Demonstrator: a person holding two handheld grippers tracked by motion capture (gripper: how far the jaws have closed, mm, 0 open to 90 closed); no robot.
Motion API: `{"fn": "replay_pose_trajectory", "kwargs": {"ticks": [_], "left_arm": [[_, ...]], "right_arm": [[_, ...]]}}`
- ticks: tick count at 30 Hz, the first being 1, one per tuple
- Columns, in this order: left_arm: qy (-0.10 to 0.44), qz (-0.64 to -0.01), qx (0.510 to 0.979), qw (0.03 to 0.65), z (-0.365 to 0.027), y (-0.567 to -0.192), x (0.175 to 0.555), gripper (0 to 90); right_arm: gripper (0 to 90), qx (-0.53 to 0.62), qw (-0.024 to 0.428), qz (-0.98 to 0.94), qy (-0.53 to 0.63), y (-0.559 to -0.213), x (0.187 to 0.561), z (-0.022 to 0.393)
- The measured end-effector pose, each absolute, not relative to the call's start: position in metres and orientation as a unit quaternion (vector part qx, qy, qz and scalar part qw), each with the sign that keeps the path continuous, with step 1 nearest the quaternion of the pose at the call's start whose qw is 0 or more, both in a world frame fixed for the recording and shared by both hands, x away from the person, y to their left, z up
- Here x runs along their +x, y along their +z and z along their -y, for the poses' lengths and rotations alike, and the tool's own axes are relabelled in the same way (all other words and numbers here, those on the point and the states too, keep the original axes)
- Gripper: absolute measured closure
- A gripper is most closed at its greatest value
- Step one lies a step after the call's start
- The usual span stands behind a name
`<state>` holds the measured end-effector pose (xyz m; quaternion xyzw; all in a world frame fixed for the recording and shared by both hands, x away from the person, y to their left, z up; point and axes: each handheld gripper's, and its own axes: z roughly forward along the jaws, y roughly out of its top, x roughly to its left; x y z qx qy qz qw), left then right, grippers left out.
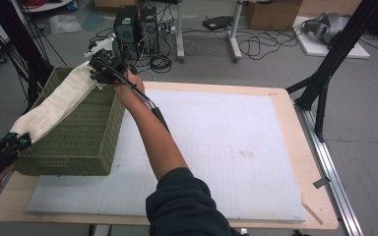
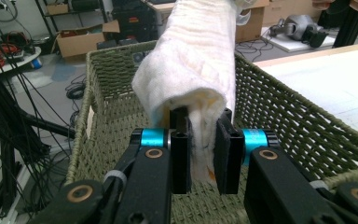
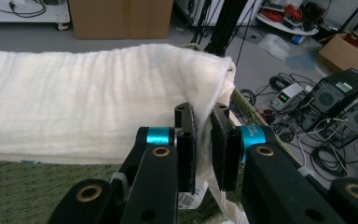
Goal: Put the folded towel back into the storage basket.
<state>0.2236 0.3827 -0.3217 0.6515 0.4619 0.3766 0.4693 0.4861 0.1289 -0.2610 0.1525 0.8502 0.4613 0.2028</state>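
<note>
Black jaws of the left gripper and right gripper each pinch an end of the folded towel, stretched over the basket directly beneath them; lowering it inside evenly seems next.

Even, diffuse overhead light — no hard shadows, only a faint one under the woven green wicker basket. Pale blue-white foam table mat slightly washed out. Folded cream towel near-overexposed in both gripper views. High view soft, low-resolution — gripper views' backgrounds mildly blurred.
</note>
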Motion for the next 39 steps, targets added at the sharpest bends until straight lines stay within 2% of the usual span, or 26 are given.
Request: {"fn": "replay_pose_trajectory", "kwargs": {"ticks": [9,10,11,13,16,24,28,30,36,39], "left_arm": [[0.374,-0.472,0.653,0.459,-0.385,-0.323,0.231,75.4],[0.372,-0.476,0.654,0.456,-0.385,-0.324,0.232,70.7],[0.375,-0.478,0.652,0.454,-0.387,-0.324,0.232,61.6],[0.388,-0.484,0.637,0.458,-0.391,-0.323,0.229,43.4],[0.401,-0.489,0.618,0.467,-0.398,-0.317,0.221,33.5],[0.402,-0.477,0.611,0.487,-0.392,-0.310,0.214,34.1],[0.368,-0.470,0.623,0.505,-0.380,-0.313,0.220,34.7],[0.355,-0.464,0.625,0.517,-0.373,-0.314,0.223,34.4],[0.325,-0.449,0.623,0.552,-0.352,-0.316,0.231,27.3],[0.320,-0.437,0.628,0.559,-0.340,-0.317,0.234,20.8]], "right_arm": [[81.9,0.163,0.199,-0.853,0.455,-0.270,0.496,-0.137],[81.1,0.164,0.203,-0.853,0.451,-0.272,0.496,-0.138],[77.3,0.167,0.203,-0.855,0.447,-0.275,0.497,-0.140],[61.7,0.176,0.221,-0.861,0.423,-0.282,0.499,-0.142],[55.7,0.182,0.216,-0.862,0.422,-0.288,0.500,-0.137],[50.1,0.181,0.208,-0.855,0.440,-0.281,0.489,-0.105],[42.4,0.185,0.198,-0.848,0.456,-0.278,0.480,-0.082],[41.7,0.187,0.188,-0.845,0.465,-0.276,0.476,-0.069],[30.3,0.201,0.181,-0.837,0.475,-0.275,0.463,-0.034],[23.7,0.207,0.178,-0.830,0.486,-0.274,0.455,-0.015]]}}
